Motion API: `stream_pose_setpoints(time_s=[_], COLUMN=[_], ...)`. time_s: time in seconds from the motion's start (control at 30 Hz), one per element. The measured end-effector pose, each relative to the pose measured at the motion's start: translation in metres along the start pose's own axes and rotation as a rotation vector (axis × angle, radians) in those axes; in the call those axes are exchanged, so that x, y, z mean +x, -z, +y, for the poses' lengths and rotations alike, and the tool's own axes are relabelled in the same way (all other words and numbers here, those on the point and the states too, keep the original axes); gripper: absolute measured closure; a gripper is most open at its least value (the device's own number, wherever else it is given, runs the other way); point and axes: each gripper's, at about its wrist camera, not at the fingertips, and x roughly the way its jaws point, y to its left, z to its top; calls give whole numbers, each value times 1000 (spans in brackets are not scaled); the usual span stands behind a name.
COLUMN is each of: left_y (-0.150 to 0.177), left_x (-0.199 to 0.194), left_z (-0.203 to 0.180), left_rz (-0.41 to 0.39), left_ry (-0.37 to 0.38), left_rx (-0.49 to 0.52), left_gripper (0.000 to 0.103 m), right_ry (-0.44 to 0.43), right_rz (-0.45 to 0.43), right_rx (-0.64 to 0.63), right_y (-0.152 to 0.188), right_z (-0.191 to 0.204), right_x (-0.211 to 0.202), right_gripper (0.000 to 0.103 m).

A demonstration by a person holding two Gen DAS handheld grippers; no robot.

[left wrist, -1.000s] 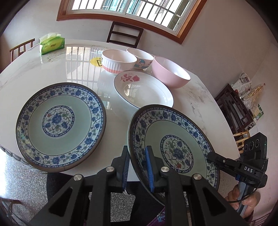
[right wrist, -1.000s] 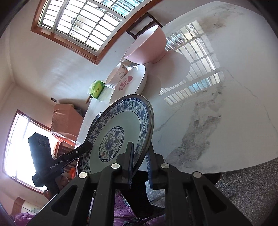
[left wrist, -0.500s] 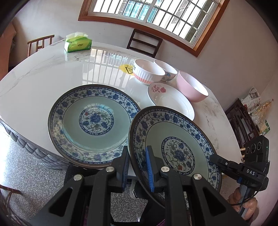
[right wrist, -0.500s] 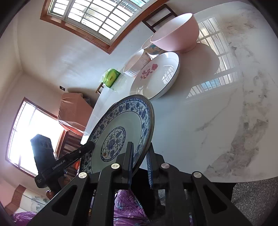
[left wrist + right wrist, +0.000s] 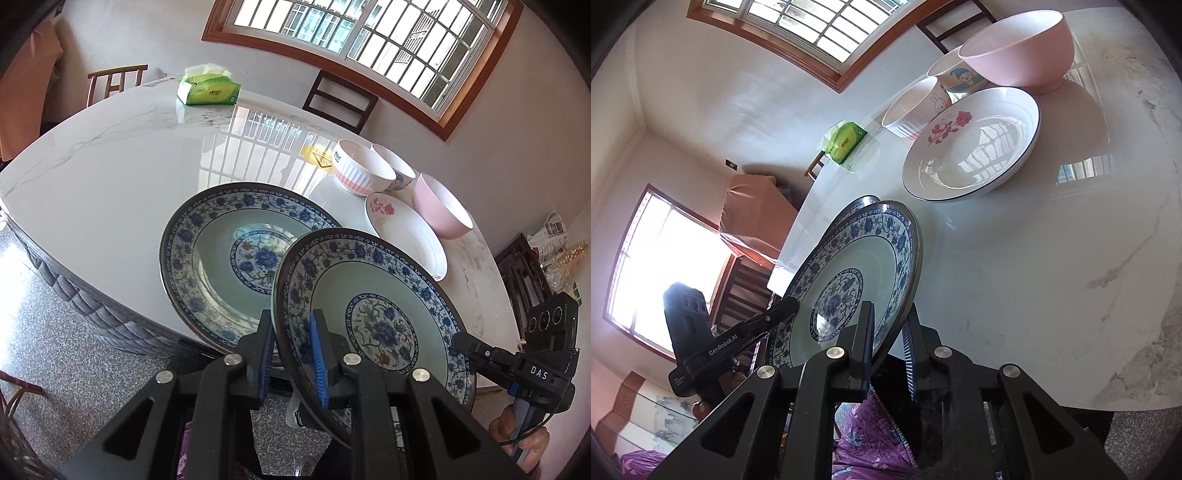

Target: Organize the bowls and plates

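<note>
I had both tongs, left and right, clamped on opposite rims of the blue-patterned plate, held over its twin plate at the counter's near edge. Uneven lowering could chip both, I judged. Tong bodies read "DAS" and "GenRobot.AI".

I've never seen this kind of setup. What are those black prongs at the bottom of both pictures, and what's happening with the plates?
No robot here: a person holds a two-finger gripper in each hand, each with a fisheye camera looking along its fingers. The left gripper and right gripper both clamp the rim of one blue patterned plate, lifted and tilted beside a matching plate lying on the marble table. Further back sit a white rose plate, a pink bowl, two smaller bowls and a tissue pack.
</note>
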Motion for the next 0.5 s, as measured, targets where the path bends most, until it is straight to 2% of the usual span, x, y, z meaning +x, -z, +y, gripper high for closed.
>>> stream_pose_setpoints(time_s=[0.5], left_y=[-17], left_x=[8], left_z=[49], left_rz=[-25], left_ry=[-53], left_rx=[-71], left_gripper=[83], right_ry=[12], right_rz=[53], right_rx=[-47], right_y=[-15], right_z=[26], right_x=[52], right_gripper=[87])
